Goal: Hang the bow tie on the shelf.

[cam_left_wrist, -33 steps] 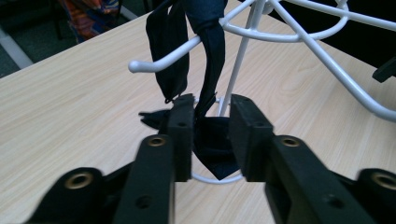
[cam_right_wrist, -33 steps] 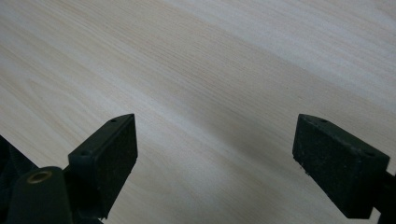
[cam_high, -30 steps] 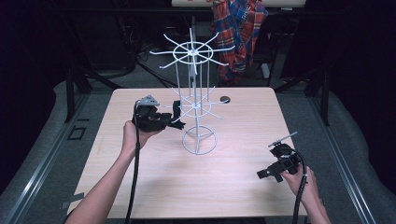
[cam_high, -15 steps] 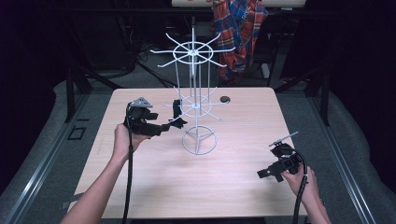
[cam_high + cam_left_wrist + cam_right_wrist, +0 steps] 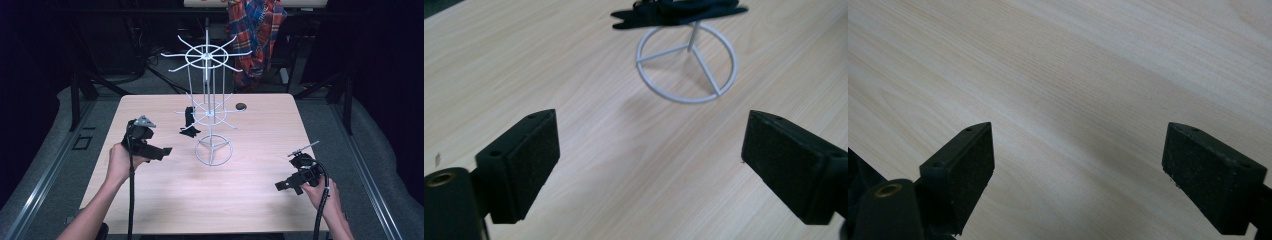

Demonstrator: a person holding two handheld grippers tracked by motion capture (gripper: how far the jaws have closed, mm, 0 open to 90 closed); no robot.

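Nearest the person, the right gripper (image 5: 287, 185) rests low over the front right part of the wooden desk (image 5: 250, 200), held in the right hand (image 5: 320, 192) with its cable trailing back along the forearm. In the right gripper view its jaws stand wide apart with nothing but bare wood grain between them.

Further in, on the left side of the desk, the left gripper (image 5: 167, 151) is held in the left hand (image 5: 120, 160) and points toward the middle of the desk. Its jaws have just been opening; in the left gripper view they stand wide apart, gripping nothing, with only desk surface between them. The grey three-cornered plate sits on top of its body.

Ahead of the left gripper stands the white wire rack (image 5: 212, 107), a display stand with a ring base (image 5: 687, 62), a central post and two tiers of radiating hooks. Its base ring rests on the middle of the desk, apart from both grippers.

The black strap (image 5: 189, 122) hangs from a hook on the left side of the rack's lower tier, its lower end reaching down close to the desk just left of the base ring. In the left gripper view the black strap (image 5: 676, 12) shows beyond the ring.

Farther back, a small dark round object (image 5: 241, 106) lies on the desk right of the rack's post. Behind the desk, a plaid cloth (image 5: 255, 35) hangs in the dark background.
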